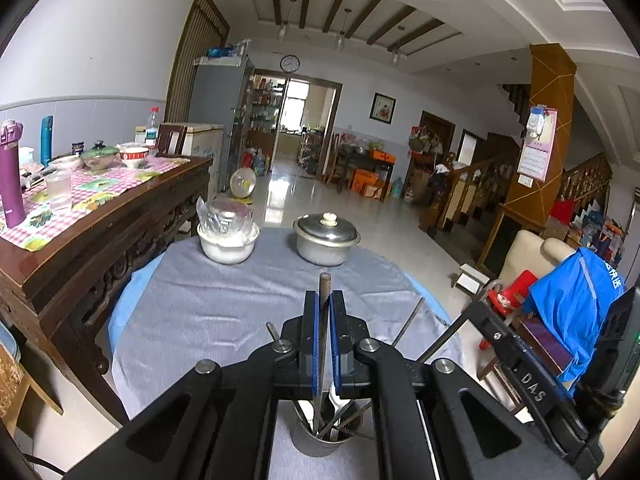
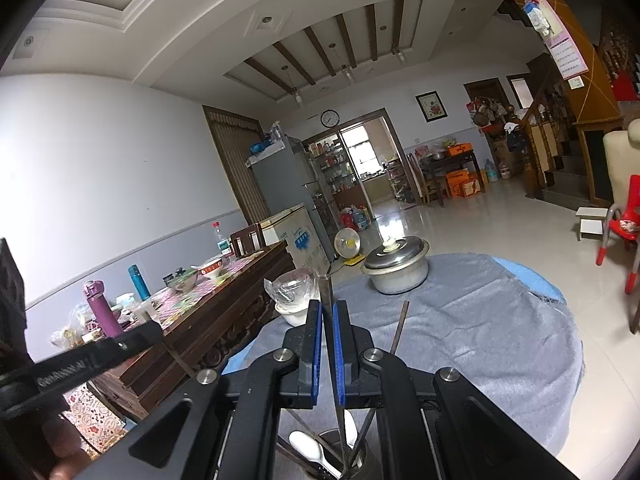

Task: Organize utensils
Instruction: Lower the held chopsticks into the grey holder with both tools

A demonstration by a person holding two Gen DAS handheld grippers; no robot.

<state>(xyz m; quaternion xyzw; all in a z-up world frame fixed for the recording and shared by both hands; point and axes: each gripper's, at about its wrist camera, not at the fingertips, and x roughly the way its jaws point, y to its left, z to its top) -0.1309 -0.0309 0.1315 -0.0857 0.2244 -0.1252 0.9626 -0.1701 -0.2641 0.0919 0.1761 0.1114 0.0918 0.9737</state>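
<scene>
A round table covered by a grey cloth (image 1: 208,312) is seen ahead of both tools; a blue underlayer shows at its rim. A long wooden sideboard (image 1: 120,216) with a pink checked runner stands to the left of the left gripper, carrying bowls, a purple flask (image 1: 11,172) and a teal flask.

On the far side of the cloth, ahead and right of the left gripper's fingertips, a lidded metal pot (image 1: 326,240) is placed. Ahead and left of them, well apart from the pot, a white bowl (image 1: 228,246) with clear plastic wrap on top is placed.

A metal utensil cup (image 1: 320,436) is located directly beneath the left gripper (image 1: 324,300), between its arms; in the right wrist view the cup (image 2: 340,460) lies below the right gripper (image 2: 327,308). White spoons (image 2: 308,452) and several thin dark chopsticks are held upright or tilted in it.

The left gripper is closed narrowly on one dark chopstick (image 1: 323,320), which rises from the cup, passes between the blue pads and projects beyond the tips. The right gripper is likewise clamped on a second chopstick (image 2: 329,320), whose lower end reaches into the cup. A further loose chopstick (image 2: 400,326) leans to the right of the right gripper's fingers
</scene>
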